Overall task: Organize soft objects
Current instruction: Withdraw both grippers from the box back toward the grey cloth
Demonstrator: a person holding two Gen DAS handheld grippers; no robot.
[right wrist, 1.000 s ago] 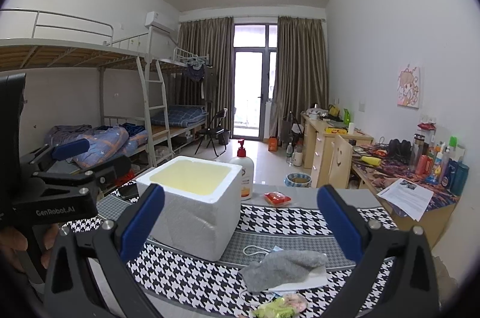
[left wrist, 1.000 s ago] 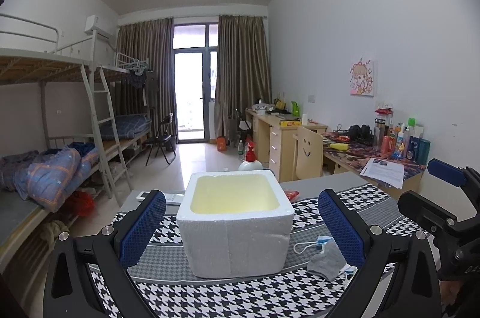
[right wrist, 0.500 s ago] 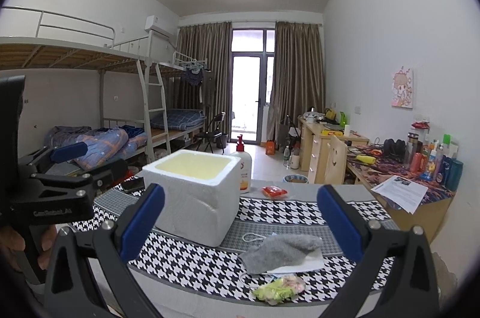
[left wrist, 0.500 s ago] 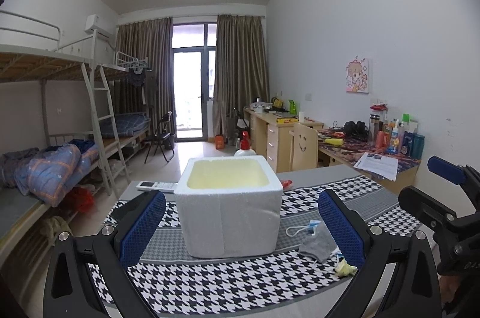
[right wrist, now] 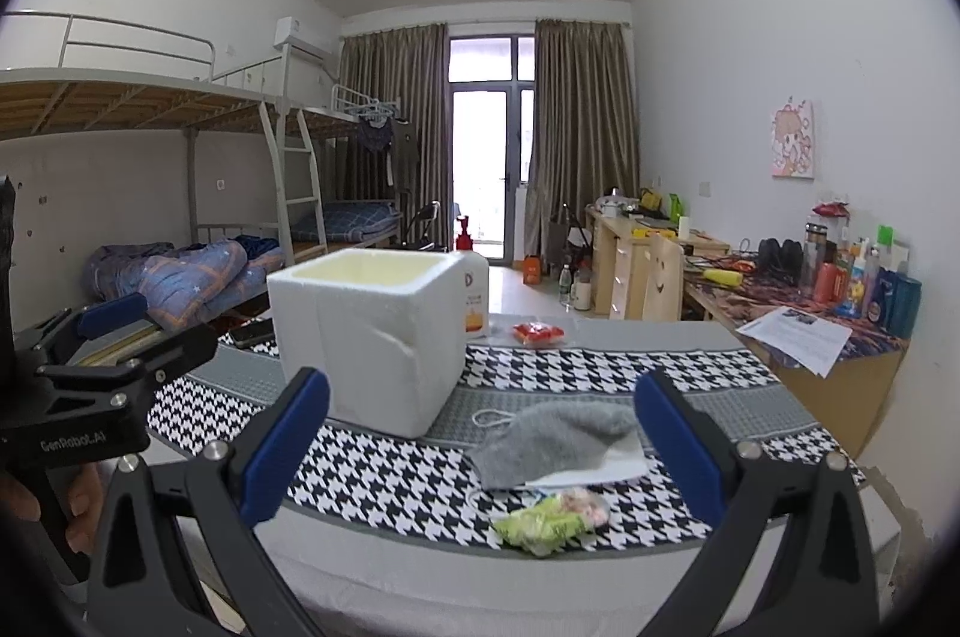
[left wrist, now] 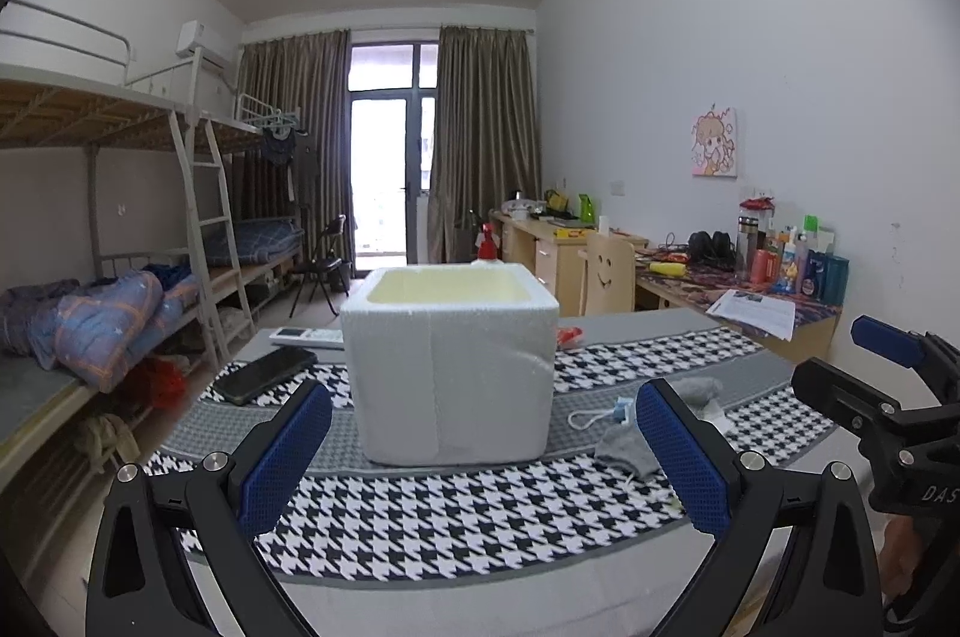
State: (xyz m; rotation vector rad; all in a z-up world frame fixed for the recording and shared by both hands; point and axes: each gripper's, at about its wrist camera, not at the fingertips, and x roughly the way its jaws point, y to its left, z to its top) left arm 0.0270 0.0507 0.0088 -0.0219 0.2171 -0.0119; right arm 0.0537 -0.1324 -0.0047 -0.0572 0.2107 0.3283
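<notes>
A white foam box (left wrist: 449,361) (right wrist: 372,337), open at the top, stands on the houndstooth cloth (left wrist: 456,523) (right wrist: 384,481). Right of it lie a grey sock (right wrist: 555,442) (left wrist: 630,451), a white face mask (right wrist: 606,466) with its ear loop (left wrist: 591,418), and a green and pink crumpled soft item (right wrist: 549,514) near the front edge. My left gripper (left wrist: 483,463) is open, held back from the box. My right gripper (right wrist: 480,451) is open too, in front of the sock and above the front edge. Nothing is between either pair of fingers.
A black phone (left wrist: 264,376) and a white remote (left wrist: 303,335) lie left of the box. A pump bottle (right wrist: 474,301) stands behind it, a red packet (right wrist: 538,332) beside that. Desks (right wrist: 798,313) with bottles line the right wall, bunk beds (left wrist: 90,313) the left.
Both grippers have drawn back and dropped lower: the box now shows more of its side wall and less of its inside, and the table's front edge has come into view.
</notes>
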